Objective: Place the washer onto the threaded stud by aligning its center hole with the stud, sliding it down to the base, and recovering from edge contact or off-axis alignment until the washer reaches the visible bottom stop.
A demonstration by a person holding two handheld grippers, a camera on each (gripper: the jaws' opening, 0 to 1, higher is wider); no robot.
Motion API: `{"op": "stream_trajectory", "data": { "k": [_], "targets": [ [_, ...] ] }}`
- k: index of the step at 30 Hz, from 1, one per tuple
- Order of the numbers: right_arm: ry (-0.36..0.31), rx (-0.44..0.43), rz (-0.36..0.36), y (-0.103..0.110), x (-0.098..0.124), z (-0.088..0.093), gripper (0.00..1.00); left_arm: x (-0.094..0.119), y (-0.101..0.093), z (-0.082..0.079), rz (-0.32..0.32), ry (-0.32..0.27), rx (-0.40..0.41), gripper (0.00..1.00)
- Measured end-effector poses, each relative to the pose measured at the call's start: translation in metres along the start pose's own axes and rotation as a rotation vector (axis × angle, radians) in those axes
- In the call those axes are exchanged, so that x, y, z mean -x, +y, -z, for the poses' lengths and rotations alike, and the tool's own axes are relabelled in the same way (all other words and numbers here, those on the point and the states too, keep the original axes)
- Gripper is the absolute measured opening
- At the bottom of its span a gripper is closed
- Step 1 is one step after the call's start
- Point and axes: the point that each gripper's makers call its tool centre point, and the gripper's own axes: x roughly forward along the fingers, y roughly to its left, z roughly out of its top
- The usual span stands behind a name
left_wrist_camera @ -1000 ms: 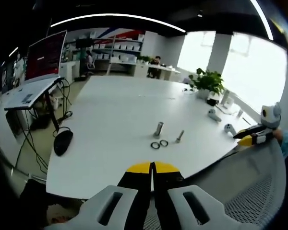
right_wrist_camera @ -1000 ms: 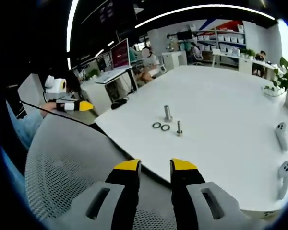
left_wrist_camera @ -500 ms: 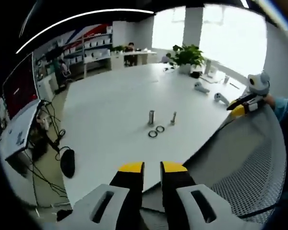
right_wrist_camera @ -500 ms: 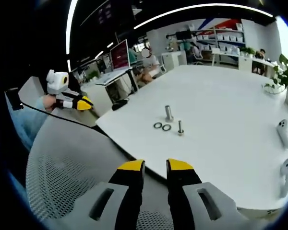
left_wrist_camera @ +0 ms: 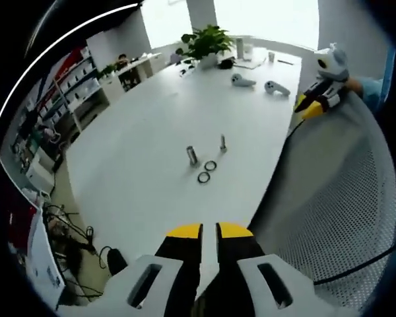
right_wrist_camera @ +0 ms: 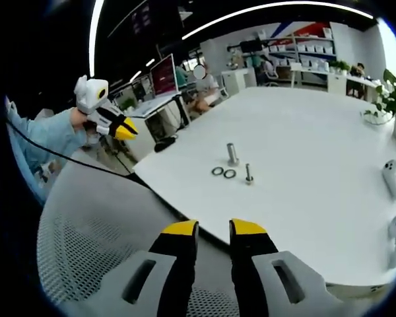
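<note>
Left gripper [left_wrist_camera: 208, 229]: yellow-tipped jaws nearly together, a narrow gap between them, nothing held; poised over a grey mesh chair back [left_wrist_camera: 330, 198] at the near edge of the white table [left_wrist_camera: 152, 119]. Right gripper [right_wrist_camera: 212, 226]: yellow-tipped jaws slightly parted, nothing held; also above the mesh chair back, short of the table edge. Both grippers sit well apart from the task's things. In the right gripper view the left gripper appears at upper left, held in a hand with a blue sleeve [right_wrist_camera: 43, 135]. Table contents, ahead of both grippers near the table's middle: upright metal cylinder [right_wrist_camera: 232, 154]; threaded stud [right_wrist_camera: 249, 174] standing upright just beside it; two dark washers [right_wrist_camera: 224, 173] lying flat, side by side and touching, in front of the cylinder and beside the stud, none on the stud. Two white handheld controllers [right_wrist_camera: 389, 179] lie toward the far edge; potted plant [left_wrist_camera: 204, 43] beyond.
</note>
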Motion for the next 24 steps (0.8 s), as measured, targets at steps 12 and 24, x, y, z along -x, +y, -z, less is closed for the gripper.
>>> {"op": "stream_trajectory", "data": {
  "k": [12, 24],
  "targets": [
    [-0.020, -0.011, -0.012, 0.001, 0.002, -0.001, 0.22, -0.059, -0.001, 0.003, 0.138, 0.152, -0.147, 0.15],
    [-0.044, -0.024, -0.019, 0.001, 0.002, -0.004, 0.22, -0.113, 0.002, 0.019, 0.217, 0.230, -0.139, 0.39]
  ]
}}
